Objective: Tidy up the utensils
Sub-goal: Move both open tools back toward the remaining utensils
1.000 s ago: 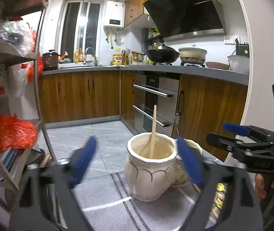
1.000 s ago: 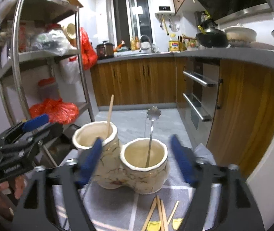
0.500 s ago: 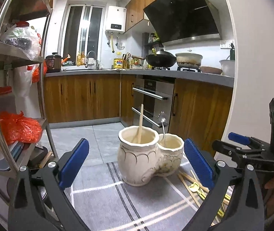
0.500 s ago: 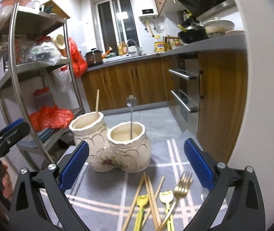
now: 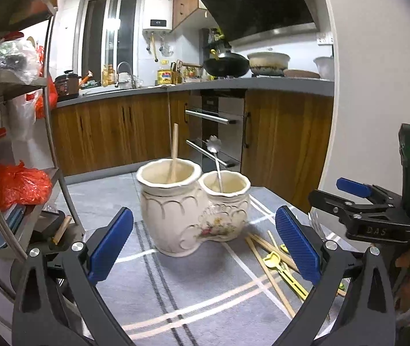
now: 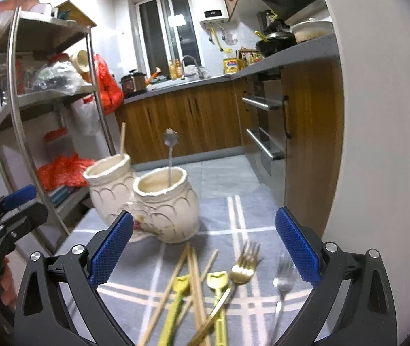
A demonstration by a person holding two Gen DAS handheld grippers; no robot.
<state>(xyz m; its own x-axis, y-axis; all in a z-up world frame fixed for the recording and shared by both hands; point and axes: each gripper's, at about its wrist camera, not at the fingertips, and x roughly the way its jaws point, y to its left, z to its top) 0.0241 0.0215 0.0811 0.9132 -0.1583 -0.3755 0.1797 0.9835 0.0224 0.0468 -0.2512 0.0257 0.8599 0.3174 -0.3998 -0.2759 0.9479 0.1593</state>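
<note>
My left gripper (image 5: 203, 248) hung wide open and empty, facing the double ceramic holder (image 5: 193, 204), which stood on the grey cloth (image 5: 176, 288) with a wooden stick (image 5: 173, 152) in its left pot and a metal spoon (image 5: 216, 158) in its right. My right gripper (image 6: 203, 248), equally spread and empty, was nearer the loose chopsticks (image 6: 196, 276), gold fork (image 6: 242, 268) and silver fork (image 6: 282, 276). They lay just below it, long axes pointing roughly toward the holder, with bare cloth between.

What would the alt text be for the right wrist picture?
An open hand-held gripper hovers over loose utensils on a grey mat: chopsticks, a gold fork and a silver fork. Behind stands a cream double-pot holder.
</note>
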